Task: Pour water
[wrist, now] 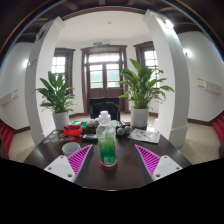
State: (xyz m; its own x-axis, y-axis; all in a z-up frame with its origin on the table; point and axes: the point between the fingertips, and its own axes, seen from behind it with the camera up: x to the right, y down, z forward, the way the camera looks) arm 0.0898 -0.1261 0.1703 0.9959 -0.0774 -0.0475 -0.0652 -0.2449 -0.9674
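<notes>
1. The gripper [107,160] is wide open and holds nothing, its two pink-padded fingers [79,158] spread over the dark table [120,178].
2. A clear bottle [106,142] with green liquid low inside stands upright between the fingers, with a gap on either side.
3. Just left sits a small white cup [71,148], likely the pour target.
4. Potted plants [57,95] stand farther back.
5. The step appears to be the approach; next, the fingers must close on the bottle.

no readable text

no lettering, label, brand or number can be read on the bottle [106,140] or on anything else on the table [110,172].
</notes>
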